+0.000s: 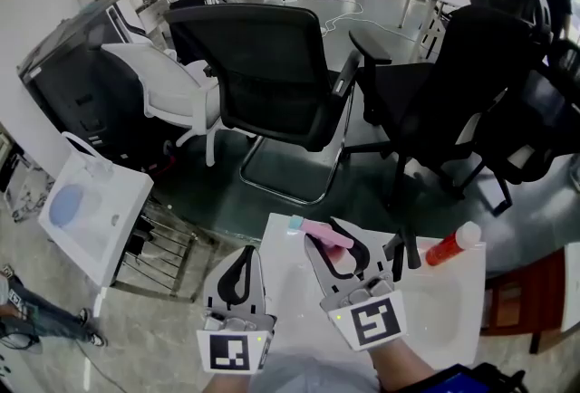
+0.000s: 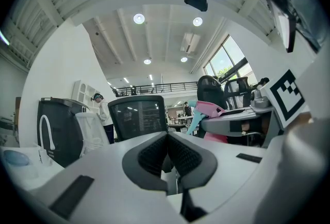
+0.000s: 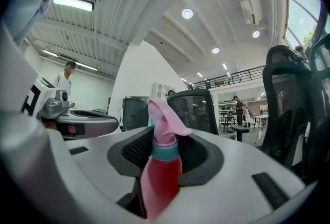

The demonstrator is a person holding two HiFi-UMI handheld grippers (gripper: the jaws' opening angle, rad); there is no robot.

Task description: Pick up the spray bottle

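The spray bottle has a red body, a teal collar and a pink trigger head. My right gripper is shut on it, the pads pressing on its neck and body, and it stands upright between the jaws. In the head view the right gripper holds it above the white table. My left gripper is beside it on the left, shut with nothing in it; its pads meet. The left gripper view shows the pink head off to the right.
A red bottle with a white cap lies on the table to the right, next to a black object. Black office chairs and a white chair stand beyond. A white box sits on the floor at left. People stand far back.
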